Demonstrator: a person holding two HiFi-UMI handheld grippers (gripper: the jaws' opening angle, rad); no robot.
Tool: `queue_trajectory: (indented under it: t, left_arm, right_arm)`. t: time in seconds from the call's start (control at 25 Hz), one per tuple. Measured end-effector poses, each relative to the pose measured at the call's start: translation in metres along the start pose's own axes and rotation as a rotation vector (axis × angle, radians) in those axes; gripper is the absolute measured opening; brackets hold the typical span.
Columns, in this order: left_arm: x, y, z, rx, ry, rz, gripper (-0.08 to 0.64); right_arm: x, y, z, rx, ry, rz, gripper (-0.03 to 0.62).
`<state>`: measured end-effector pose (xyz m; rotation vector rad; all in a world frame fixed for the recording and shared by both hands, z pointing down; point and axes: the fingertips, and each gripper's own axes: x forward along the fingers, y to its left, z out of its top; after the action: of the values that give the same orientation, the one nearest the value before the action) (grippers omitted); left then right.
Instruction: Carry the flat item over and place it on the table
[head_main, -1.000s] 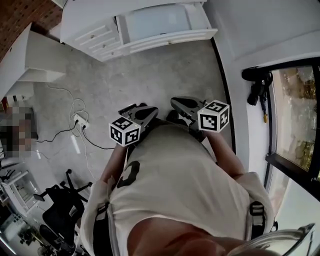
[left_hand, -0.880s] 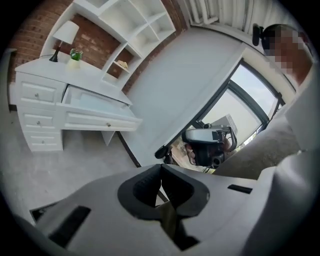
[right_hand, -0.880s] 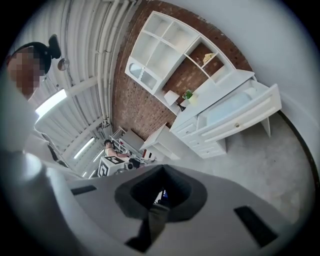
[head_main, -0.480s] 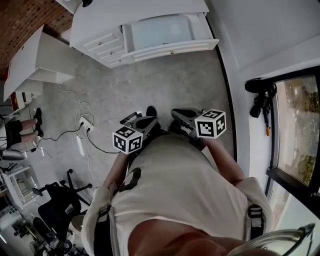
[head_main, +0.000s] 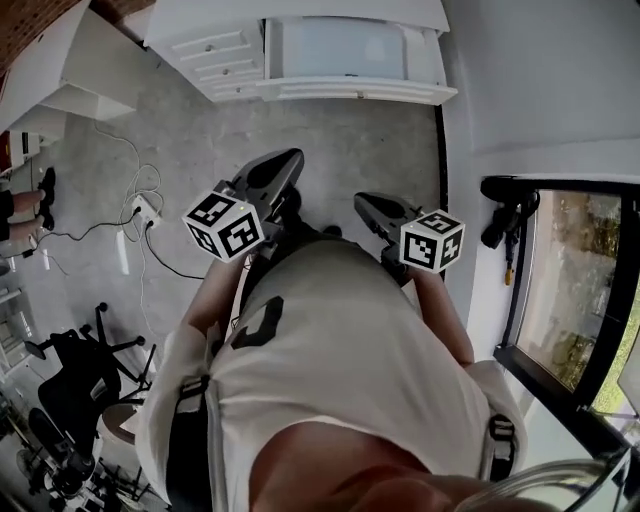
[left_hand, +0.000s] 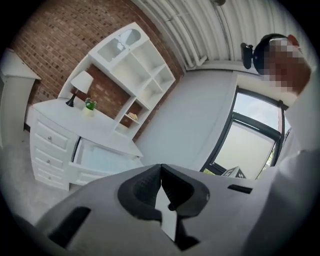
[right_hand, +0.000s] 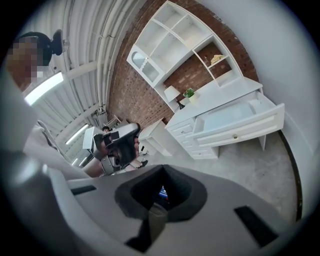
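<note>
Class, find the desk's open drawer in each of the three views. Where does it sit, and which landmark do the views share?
Head view: drawer at top centre.
Left gripper view: drawer at lower left.
Right gripper view: drawer right of centre.
Shared landmark: the stack of small drawers beside it.

Dresser at the far side, window right, cables left.

The dresser (head_main: 240, 62) stands against the far wall, its drawer (head_main: 345, 48) open toward the near side. A shelf unit (left_hand: 135, 65) sits on its top, with a lamp (left_hand: 81, 82) and a plant (left_hand: 90, 105) side by side at the unit's foot. The window (head_main: 570, 290) is in the right wall. A power strip (head_main: 143, 210) with cables lies on the floor at left, and an office chair (head_main: 70, 385) stands nearer. The left gripper (head_main: 285, 160) and right gripper (head_main: 362, 202) are side by side, apart, between the person and the dresser.
</note>
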<state>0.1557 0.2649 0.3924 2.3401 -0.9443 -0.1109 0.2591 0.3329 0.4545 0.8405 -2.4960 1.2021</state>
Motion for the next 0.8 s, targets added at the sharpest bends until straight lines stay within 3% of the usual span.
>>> queue_trajectory:
  t: [0.2, 0.4, 0.56, 0.64, 0.8]
  left_arm:
    - [-0.007, 0.042, 0.03, -0.03, -0.057, 0.013, 0.02]
    - [-0.019, 0.091, 0.059, 0.026, -0.079, 0.101, 0.02]
    - [-0.03, 0.111, 0.079, 0.067, -0.104, 0.145, 0.02]
    - [-0.032, 0.118, 0.087, 0.068, -0.125, 0.157, 0.02]
    - [-0.035, 0.127, 0.096, 0.052, -0.157, 0.169, 0.02]
  right_arm:
    - [0.041, 0.017, 0.031, -0.116, 0.027, -0.009, 0.011]
    - [0.094, 0.063, 0.061, -0.38, 0.099, 0.077, 0.011]
    - [0.131, 0.105, 0.084, -0.503, 0.126, 0.171, 0.014]
    - [0.147, 0.122, 0.092, -0.548, 0.142, 0.213, 0.164]
    - [0.169, 0.148, 0.109, -0.622, 0.123, 0.25, 0.15]
